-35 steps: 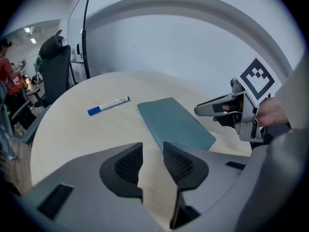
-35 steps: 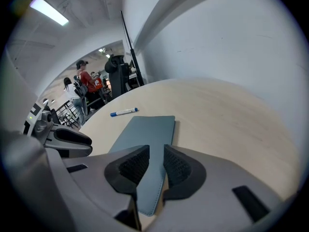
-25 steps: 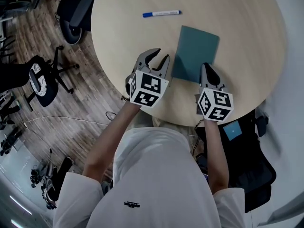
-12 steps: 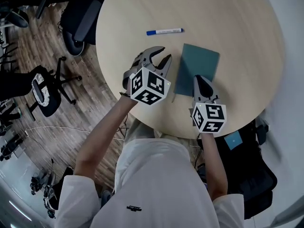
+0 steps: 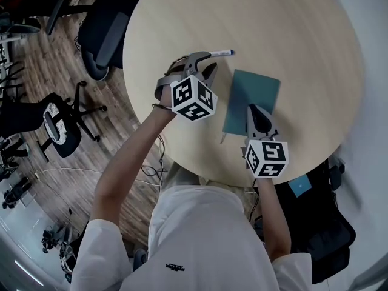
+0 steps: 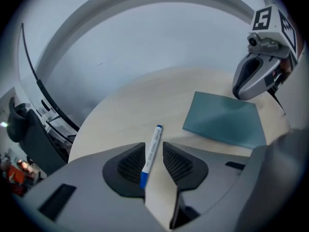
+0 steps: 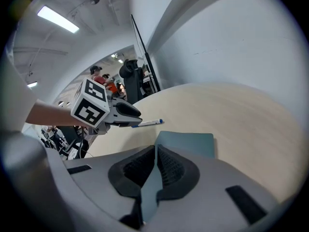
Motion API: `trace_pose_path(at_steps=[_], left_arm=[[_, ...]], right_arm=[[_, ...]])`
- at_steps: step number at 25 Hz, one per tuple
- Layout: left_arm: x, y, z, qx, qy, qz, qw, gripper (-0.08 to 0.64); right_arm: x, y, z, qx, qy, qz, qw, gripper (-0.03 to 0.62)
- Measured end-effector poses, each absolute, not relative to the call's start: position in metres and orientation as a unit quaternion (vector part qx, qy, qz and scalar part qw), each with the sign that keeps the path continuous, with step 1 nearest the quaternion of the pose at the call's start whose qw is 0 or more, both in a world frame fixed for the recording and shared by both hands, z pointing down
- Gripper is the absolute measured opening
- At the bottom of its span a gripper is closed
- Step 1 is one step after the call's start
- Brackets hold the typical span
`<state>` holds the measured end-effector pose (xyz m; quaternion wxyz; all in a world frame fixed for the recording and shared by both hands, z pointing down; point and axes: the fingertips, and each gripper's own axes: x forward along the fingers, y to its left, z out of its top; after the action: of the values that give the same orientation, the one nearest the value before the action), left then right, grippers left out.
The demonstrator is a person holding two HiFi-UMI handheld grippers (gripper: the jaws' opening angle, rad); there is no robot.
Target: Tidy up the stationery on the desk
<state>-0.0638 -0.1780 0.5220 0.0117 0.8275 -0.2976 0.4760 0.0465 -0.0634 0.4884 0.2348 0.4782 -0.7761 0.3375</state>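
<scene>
A blue-capped white marker pen [image 6: 155, 137] lies on the round table, running lengthwise through the gap of my left gripper [image 6: 153, 146], which is open around it. In the head view only the pen's tip [image 5: 223, 53] shows beyond the left gripper [image 5: 203, 63]. A thin teal notebook [image 5: 251, 93] lies flat to the right of the pen. My right gripper [image 5: 254, 110] is shut on the notebook's near edge [image 7: 186, 144]. From the right gripper view I see the left gripper [image 7: 120, 112] over the pen [image 7: 147, 123].
The light wooden round table [image 5: 291, 29] has its near edge just under my hands. Office chairs [image 5: 54, 123] stand on the wood floor to the left. A black chair with a blue tag [image 5: 299, 187] is at the right. Wall and window lie beyond.
My left gripper has moved forward across the table to the pen and now straddles it. My right gripper has stayed on the notebook's near edge.
</scene>
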Motion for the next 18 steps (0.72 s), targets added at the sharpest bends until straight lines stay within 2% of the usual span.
trace_pose_path(at_steps=[9, 18], left_arm=[[-0.069, -0.201, 0.564, 0.808, -0.249, 0.533, 0.028, 0.121], [-0.065, -0.194, 0.569, 0.804, -0.258, 0.529, 0.083, 0.075]], right_arm=[[0.059, -0.066, 0.493, 0.485, -0.768, 0.347, 0.234, 0.044], [0.07, -0.065, 0.493, 0.49, -0.765, 0.347, 0.232, 0.044]])
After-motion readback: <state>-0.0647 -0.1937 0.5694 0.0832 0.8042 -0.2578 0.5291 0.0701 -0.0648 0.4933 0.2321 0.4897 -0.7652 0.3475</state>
